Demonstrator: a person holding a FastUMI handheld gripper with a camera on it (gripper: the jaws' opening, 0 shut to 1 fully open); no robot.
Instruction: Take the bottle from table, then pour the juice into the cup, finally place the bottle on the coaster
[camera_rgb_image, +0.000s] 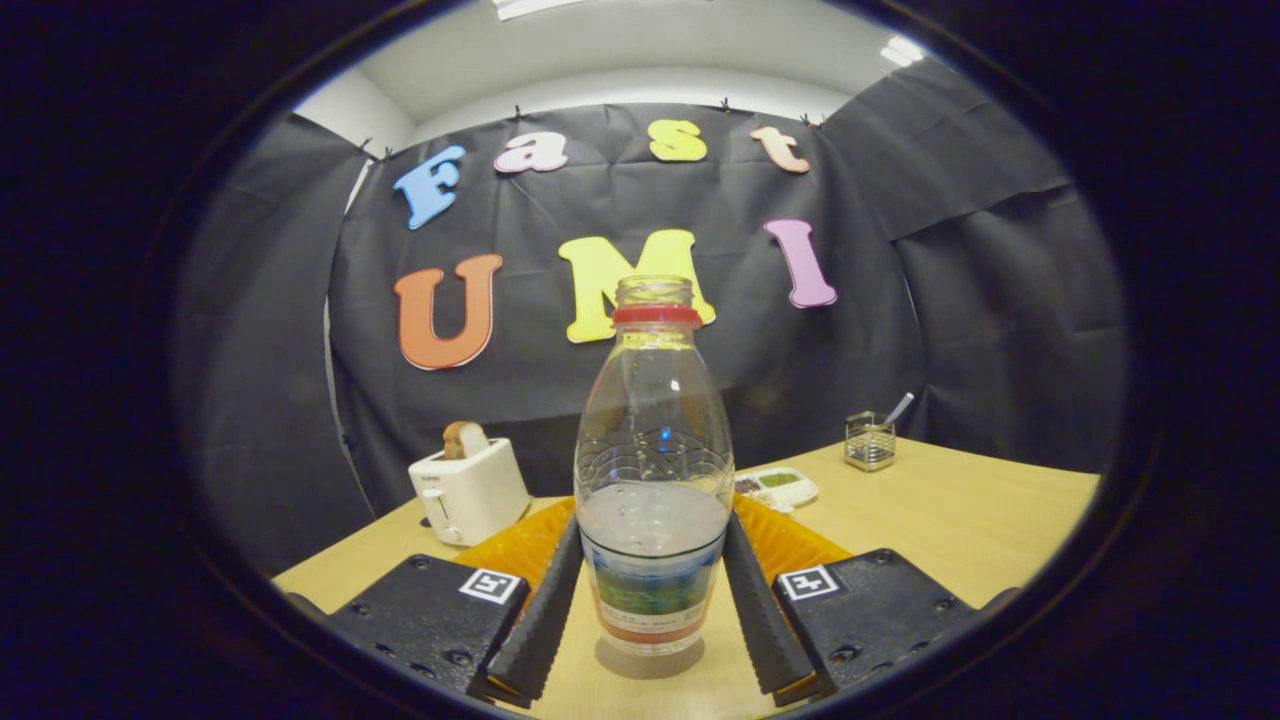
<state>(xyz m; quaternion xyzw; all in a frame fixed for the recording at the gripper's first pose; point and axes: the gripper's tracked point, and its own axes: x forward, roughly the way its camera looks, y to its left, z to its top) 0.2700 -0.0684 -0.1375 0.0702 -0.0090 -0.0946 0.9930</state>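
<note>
Tool fingers spread, flanking an uncapped juice bottle (partly filled) standing upright on the desk between them, whether touching is unclear. Beyond it lies an orange coaster; a toaster sits toward the far-left edge.

The bottle is standing on the table between the gripper fingers, which are flanking its sides. A mat is lying behind it. A toaster is sitting beyond-left; a tray and a holder are sitting beyond-right.
</note>
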